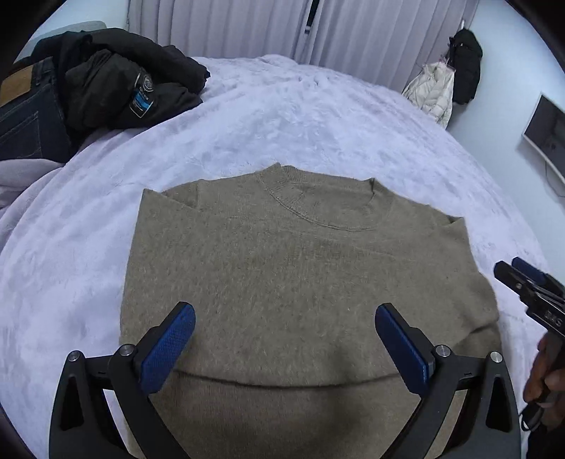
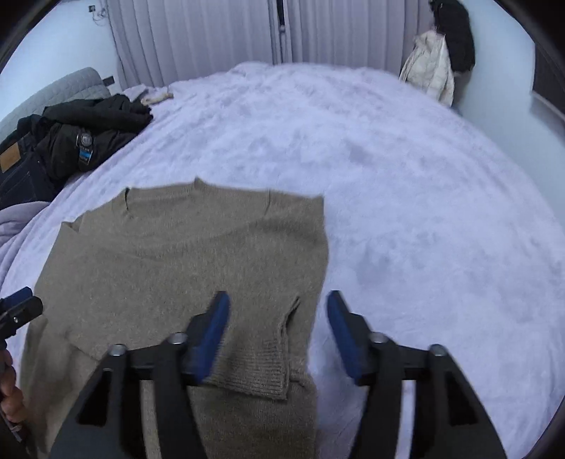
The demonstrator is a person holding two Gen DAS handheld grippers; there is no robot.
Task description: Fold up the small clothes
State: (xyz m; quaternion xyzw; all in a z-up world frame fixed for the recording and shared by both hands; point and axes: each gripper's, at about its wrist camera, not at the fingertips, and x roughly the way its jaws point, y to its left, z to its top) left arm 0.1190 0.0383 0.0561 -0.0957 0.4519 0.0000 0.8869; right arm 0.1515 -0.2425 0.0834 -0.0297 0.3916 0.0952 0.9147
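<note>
A taupe knit sweater (image 1: 303,282) lies flat on the bed with its collar away from me and its sides folded in. It also shows in the right wrist view (image 2: 183,261), where a ribbed sleeve cuff (image 2: 257,367) lies folded over its right side. My left gripper (image 1: 284,339) is open and empty above the sweater's lower middle. My right gripper (image 2: 279,328) is open and empty above the sweater's right edge and the cuff. The right gripper's tip shows at the right edge of the left wrist view (image 1: 522,279).
The bed has a fluffy lilac blanket (image 1: 317,116). A pile of black clothes (image 1: 116,77) and dark jeans (image 1: 24,116) lies at the far left. A white jacket (image 2: 432,67) and a black one (image 2: 455,31) hang on the far right wall. Curtains close the back.
</note>
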